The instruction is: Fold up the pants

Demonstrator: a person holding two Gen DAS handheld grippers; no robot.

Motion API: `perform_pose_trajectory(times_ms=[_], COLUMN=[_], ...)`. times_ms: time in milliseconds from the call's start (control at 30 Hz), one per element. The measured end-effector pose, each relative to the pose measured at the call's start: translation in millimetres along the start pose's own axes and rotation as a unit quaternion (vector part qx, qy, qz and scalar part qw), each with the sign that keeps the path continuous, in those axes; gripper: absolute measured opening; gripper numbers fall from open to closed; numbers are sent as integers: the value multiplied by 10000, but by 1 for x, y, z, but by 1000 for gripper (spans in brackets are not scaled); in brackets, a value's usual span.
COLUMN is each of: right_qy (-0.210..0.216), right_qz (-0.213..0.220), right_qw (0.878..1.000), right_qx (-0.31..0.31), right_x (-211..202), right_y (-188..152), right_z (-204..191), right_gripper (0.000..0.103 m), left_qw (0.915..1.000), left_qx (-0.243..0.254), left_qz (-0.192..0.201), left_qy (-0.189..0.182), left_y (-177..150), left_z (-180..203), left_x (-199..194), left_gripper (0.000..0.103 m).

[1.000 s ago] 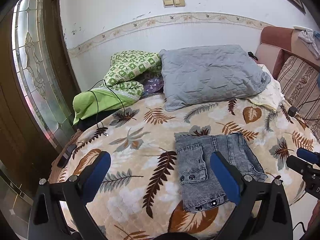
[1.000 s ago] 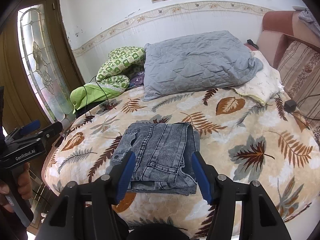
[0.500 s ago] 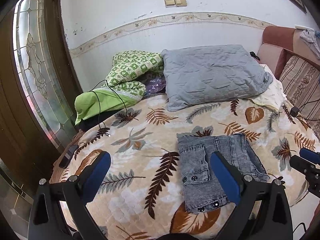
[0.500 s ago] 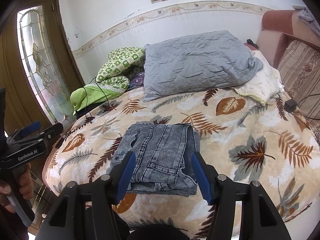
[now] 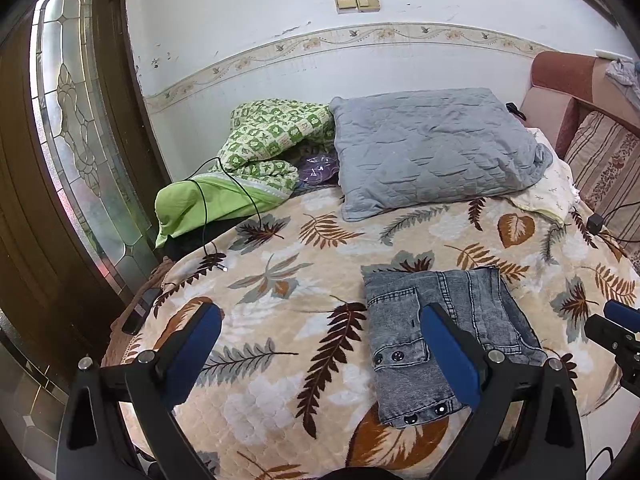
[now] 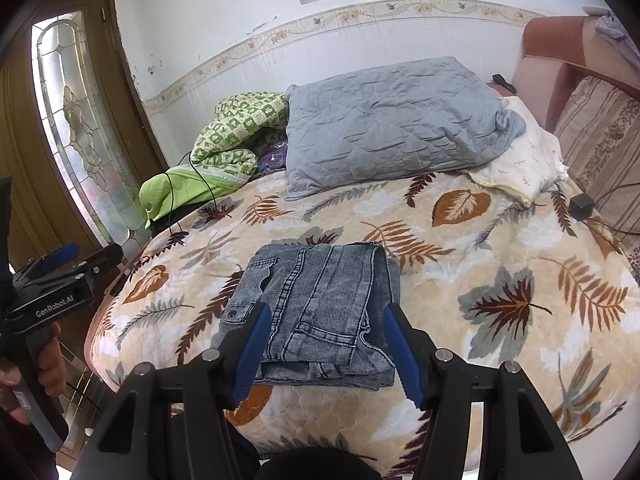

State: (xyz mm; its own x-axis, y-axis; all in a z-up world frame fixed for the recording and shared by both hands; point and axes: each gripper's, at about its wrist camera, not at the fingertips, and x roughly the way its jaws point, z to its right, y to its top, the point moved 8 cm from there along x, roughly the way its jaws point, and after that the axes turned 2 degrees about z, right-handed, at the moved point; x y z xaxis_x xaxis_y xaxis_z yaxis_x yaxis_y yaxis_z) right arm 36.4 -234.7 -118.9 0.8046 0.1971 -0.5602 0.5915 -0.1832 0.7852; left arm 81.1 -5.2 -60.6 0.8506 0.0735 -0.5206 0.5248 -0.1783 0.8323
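You get even, soft daylight in both views, bright enough to read every fabric texture. Much of it enters through the frosted glass door panel [image 5: 76, 148], which glows pale and slightly blown out against its dark wooden frame. The white wall [image 5: 248, 16] reflects it, so the bed [image 5: 280, 264] shows only faint shadows, strongest beneath the grey pillow [image 5: 432, 152]. Your black tool frames at the bottom sit in dim silhouette, their detail mostly lost. Fisheye distortion bends the wall border [image 6: 360, 20] into an arc and curves the door. Black vignetting fills each corner. Focus stays sharp throughout, with no motion blur.
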Motion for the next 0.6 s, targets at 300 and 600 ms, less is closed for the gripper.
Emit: perform_pose_trajectory(times_ms=[300,600], right_qy=[6,3], right_qz=[-40,-45], right_qw=[10000,10000], right_qx=[-2,-26], right_x=[5,7], right_y=[-2,-2], right_z=[-4,-5], right_gripper=[62,62], left_qw=[10000,9999], left_qx=[-42,-102], left_qz=[-24,-28], left_qy=[36,66], left_y=[-1,-1], left_z=[-5,-12], left_x=[4,6], left_gripper=[100,100])
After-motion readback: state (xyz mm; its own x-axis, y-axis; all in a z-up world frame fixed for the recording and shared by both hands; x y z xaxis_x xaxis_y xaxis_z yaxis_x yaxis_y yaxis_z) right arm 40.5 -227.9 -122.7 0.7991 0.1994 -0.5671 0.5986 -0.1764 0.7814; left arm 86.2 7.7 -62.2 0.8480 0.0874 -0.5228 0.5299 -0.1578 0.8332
